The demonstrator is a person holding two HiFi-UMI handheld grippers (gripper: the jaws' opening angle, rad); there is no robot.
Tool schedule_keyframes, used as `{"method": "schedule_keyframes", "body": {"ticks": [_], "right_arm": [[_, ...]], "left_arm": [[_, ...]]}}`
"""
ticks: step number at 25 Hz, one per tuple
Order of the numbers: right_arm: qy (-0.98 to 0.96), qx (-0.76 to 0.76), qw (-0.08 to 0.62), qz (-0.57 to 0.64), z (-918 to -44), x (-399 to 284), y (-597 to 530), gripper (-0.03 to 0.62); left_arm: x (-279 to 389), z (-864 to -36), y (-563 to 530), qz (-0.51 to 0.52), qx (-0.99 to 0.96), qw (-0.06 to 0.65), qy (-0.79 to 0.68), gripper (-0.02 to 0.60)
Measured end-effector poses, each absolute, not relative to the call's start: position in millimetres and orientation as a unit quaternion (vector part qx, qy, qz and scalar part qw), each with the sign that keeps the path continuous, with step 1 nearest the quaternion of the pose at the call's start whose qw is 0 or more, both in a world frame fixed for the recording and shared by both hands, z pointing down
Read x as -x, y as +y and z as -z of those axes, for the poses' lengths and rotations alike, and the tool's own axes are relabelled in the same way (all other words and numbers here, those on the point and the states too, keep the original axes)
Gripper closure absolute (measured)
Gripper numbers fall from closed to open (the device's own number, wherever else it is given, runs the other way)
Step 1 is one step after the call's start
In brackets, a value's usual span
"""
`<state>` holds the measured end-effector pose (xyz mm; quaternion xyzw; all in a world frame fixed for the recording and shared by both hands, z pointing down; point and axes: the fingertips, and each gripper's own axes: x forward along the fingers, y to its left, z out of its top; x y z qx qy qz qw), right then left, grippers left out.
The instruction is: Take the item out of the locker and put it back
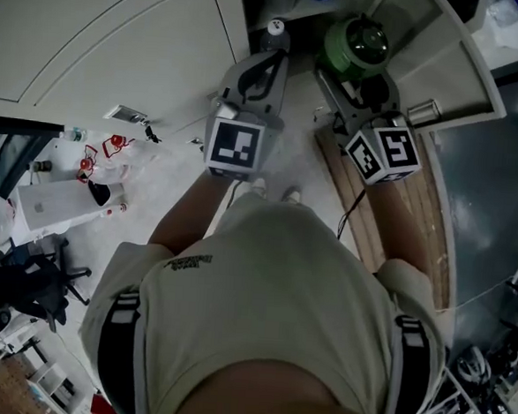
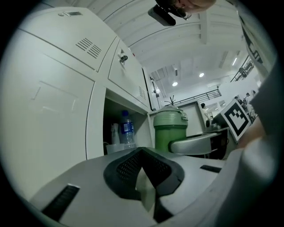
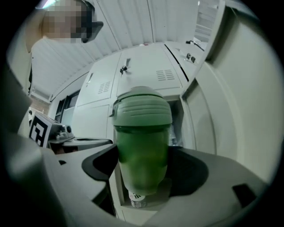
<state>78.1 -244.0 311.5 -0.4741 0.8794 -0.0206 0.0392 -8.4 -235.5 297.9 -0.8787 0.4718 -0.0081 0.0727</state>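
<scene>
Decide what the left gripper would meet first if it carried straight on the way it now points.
Most likely the water bottle standing in the open locker compartment; the left gripper aims into that opening. Depth is unclear, so the compartment's side wall beside the bottle could come first.

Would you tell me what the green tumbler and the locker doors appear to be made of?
The green tumbler: probably translucent plastic, light glowing through its body; the paler ribbed lid looks matte, opaque plastic. The locker doors: likely painted sheet metal, smooth pale-grey with punched vent slots.
</scene>
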Motion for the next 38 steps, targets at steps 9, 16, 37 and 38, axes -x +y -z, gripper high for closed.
{"method": "schedule_keyframes", "body": {"ticks": [9,16,37,38], "right_arm": [[0.880,0.472,0.045,-0.008,-278.4,-93.9,-195.2,0.235],[0.882,0.468,0.053,-0.005,-284.7,-91.1,-173.7,0.235],[0.889,0.455,0.052,0.008,-296.8,-88.3,-160.2,0.235],[0.888,0.456,0.053,0.009,-296.8,-89.2,-160.4,0.235]], "left_arm": [[14.9,-266.4,-214.6,-0.012,0.882,0.090,0.463,0.568],[19.2,-269.7,-200.6,-0.030,0.875,0.087,0.475,0.568],[9.6,-294.4,-187.1,0.007,0.878,0.090,0.470,0.568],[9.2,-294.6,-187.0,0.009,0.878,0.090,0.469,0.568]]}}
